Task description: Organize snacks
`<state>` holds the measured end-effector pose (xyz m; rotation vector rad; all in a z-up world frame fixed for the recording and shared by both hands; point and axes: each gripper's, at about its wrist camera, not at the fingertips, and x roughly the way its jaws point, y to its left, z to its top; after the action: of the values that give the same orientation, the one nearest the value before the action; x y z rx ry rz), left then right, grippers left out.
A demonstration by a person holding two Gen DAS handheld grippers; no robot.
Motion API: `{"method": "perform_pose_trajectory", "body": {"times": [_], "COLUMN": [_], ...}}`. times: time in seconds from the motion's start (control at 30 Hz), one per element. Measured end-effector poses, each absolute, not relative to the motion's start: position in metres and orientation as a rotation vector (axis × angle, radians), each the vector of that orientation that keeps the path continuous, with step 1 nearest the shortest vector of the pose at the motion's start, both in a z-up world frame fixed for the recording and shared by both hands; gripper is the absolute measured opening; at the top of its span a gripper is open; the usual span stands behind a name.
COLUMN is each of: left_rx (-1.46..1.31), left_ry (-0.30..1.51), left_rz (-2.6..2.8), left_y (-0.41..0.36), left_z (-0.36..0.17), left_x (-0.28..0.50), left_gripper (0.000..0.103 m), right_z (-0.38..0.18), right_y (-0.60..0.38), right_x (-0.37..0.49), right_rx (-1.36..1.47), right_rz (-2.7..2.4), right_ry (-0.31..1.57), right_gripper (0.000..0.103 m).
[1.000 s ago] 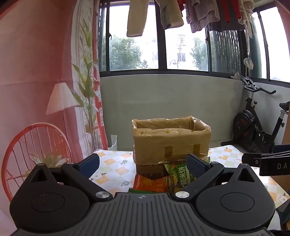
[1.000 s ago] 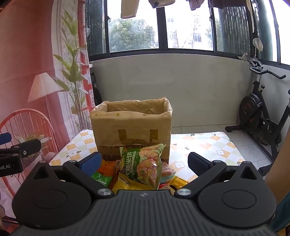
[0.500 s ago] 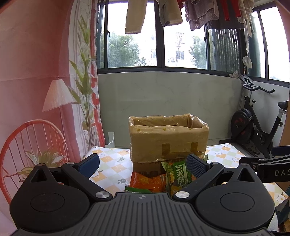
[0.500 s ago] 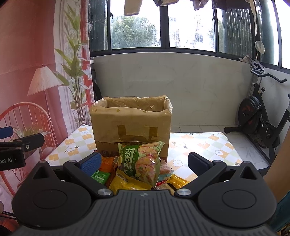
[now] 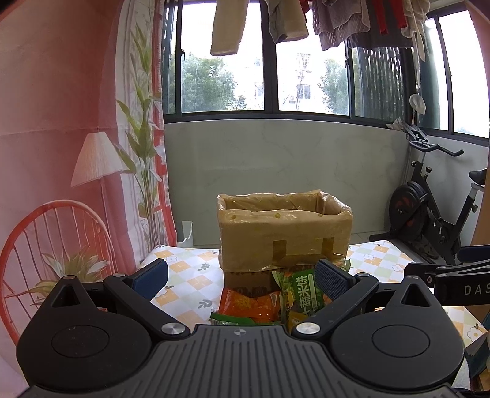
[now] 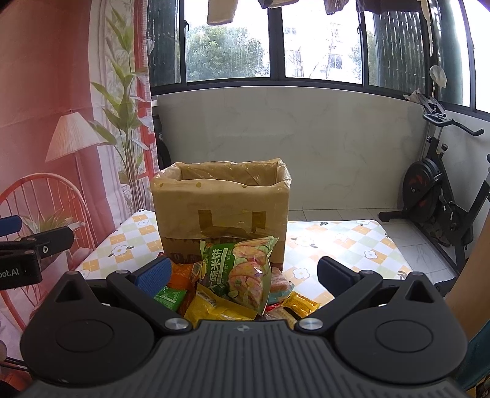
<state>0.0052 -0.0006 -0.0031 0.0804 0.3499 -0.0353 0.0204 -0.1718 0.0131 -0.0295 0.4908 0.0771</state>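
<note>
A cardboard box (image 5: 283, 235) (image 6: 220, 211) lined with a yellowish plastic bag stands open-topped on the checked tablecloth (image 5: 190, 275) (image 6: 343, 245). Several snack packets lie heaped against its front. A tall green rice-cracker bag (image 6: 237, 275) (image 5: 298, 294) leans upright there, beside an orange packet (image 5: 248, 303), a small green packet (image 6: 169, 296) and yellow packets (image 6: 214, 307). My left gripper (image 5: 240, 277) hovers open before the pile, holding nothing. My right gripper (image 6: 243, 274) is open too, with the green bag seen between its fingers, farther off.
An exercise bike (image 6: 441, 196) stands on the tiled floor at the right. A printed backdrop with a lamp and red chair (image 5: 61, 232) hangs at the left. Laundry (image 5: 352, 21) hangs above the windows. The other gripper shows at each view's edge (image 5: 450, 284) (image 6: 27, 254).
Both cameras have tilted slightly, so the box and snack pile sit a little lower and nearer in view. Both grippers stay open and nothing was grasped.
</note>
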Motion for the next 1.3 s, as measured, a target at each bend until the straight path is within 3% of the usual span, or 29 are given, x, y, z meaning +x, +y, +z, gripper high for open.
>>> {"method": "perform_pose_trajectory", "body": {"times": [1.3], "left_rx": [0.071], "left_ry": [0.366], "left_rz": [-0.039], "left_y": [-0.0003], "left_z": [-0.006], "left_x": [0.008], "left_gripper": [0.103], "right_z": [0.0139], "right_y": [-0.1722], "right_x": [0.0209], "right_rx": [-0.021], "right_rz": [0.074], "right_ry": [0.49], "right_gripper": [0.103]}}
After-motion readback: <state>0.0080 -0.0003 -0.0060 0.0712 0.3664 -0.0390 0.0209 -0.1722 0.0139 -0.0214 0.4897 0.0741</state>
